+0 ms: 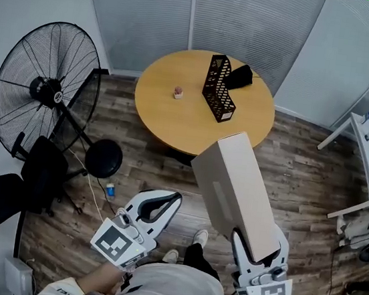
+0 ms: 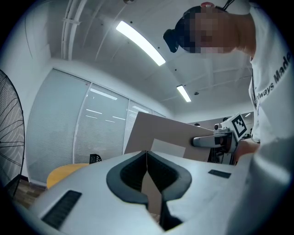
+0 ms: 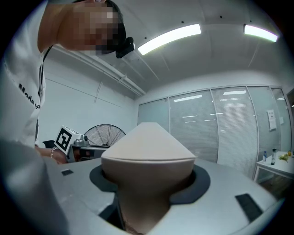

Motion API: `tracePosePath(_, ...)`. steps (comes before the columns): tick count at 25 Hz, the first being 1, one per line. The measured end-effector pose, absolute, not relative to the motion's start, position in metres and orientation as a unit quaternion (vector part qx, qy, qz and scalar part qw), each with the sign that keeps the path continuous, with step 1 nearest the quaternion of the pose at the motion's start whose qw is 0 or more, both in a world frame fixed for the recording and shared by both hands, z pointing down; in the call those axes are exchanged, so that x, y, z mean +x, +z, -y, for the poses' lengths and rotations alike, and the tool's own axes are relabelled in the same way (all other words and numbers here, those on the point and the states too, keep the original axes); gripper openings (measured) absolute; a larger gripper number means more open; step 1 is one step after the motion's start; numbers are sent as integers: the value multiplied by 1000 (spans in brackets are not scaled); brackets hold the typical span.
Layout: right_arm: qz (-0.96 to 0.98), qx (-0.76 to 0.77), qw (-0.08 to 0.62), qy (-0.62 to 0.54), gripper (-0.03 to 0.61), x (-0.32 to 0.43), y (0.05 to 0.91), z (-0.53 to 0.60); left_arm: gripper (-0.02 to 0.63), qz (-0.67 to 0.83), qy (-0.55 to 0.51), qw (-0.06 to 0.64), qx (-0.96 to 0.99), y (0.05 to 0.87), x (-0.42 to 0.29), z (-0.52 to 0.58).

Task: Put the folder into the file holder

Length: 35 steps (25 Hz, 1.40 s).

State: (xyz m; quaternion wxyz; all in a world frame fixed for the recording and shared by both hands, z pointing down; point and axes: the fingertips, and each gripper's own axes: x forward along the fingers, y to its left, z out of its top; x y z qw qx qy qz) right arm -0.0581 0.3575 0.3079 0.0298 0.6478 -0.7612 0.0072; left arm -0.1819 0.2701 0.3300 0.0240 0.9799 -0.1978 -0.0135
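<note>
Right gripper view: folder clamped between jaws.

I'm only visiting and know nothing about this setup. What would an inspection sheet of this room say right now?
Surface: round wooden table, mostly bare.
Job's things: beige folder held in the air, short of the table; black mesh file holder stands on the table, folder not yet in it.
Clutter: small pinkish item on the table; black object beside the file holder.
Grippers: right gripper shut on the folder; left gripper shut, empty.
Cables: thin cable on the floor near the fan; more by the side table.
Surroundings: large floor fan, black stool, white side table, wood floor, blinds behind.
</note>
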Motion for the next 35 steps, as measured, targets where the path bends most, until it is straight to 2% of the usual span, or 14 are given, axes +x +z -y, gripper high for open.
tracePosePath(35,761,649,11,20,293,126,310,-258,26,212,-9,26,977,329,-7,-170)
